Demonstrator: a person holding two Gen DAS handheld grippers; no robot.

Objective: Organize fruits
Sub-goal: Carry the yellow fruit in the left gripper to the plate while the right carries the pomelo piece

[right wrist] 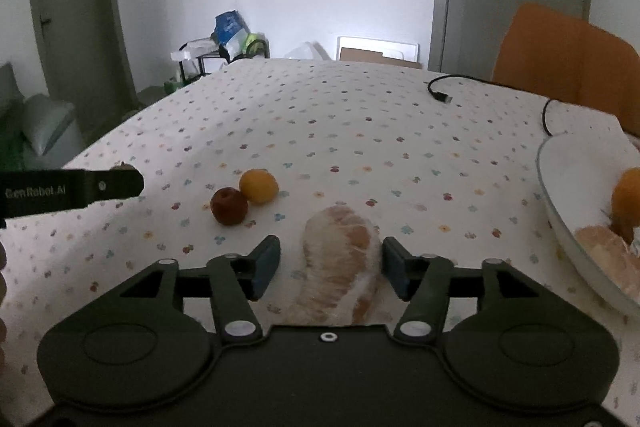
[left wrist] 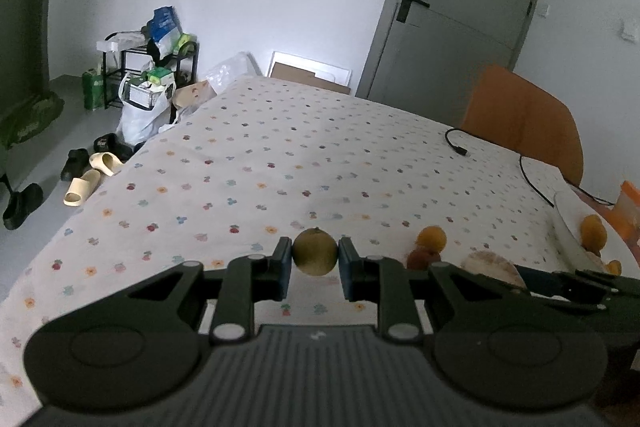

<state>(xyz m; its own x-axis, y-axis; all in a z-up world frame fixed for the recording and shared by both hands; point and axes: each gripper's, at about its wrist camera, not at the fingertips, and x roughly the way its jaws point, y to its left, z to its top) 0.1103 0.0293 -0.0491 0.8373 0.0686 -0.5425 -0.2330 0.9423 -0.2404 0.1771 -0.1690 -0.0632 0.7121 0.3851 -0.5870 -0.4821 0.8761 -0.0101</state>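
My left gripper (left wrist: pixel 315 261) is shut on a round brown-green fruit (left wrist: pixel 315 252), held just above the flowered tablecloth. My right gripper (right wrist: pixel 330 267) is open, its pads either side of a peeled pomelo piece (right wrist: pixel 342 259) lying on the cloth; neither pad clearly touches it. A small orange (right wrist: pixel 259 185) and a dark red fruit (right wrist: pixel 229 206) lie touching to its left; both also show in the left wrist view, orange (left wrist: pixel 431 238) and red fruit (left wrist: pixel 422 259). A white plate (right wrist: pixel 560 215) at the right holds an orange (right wrist: pixel 626 197) and pomelo pieces (right wrist: pixel 608 247).
The left gripper's body (right wrist: pixel 72 191) reaches in from the left of the right wrist view. A black cable (right wrist: pixel 440 93) lies on the far right of the table. An orange chair (right wrist: pixel 560 59) stands behind the table. Shoes and a cluttered rack (left wrist: pixel 152 67) are on the floor at left.
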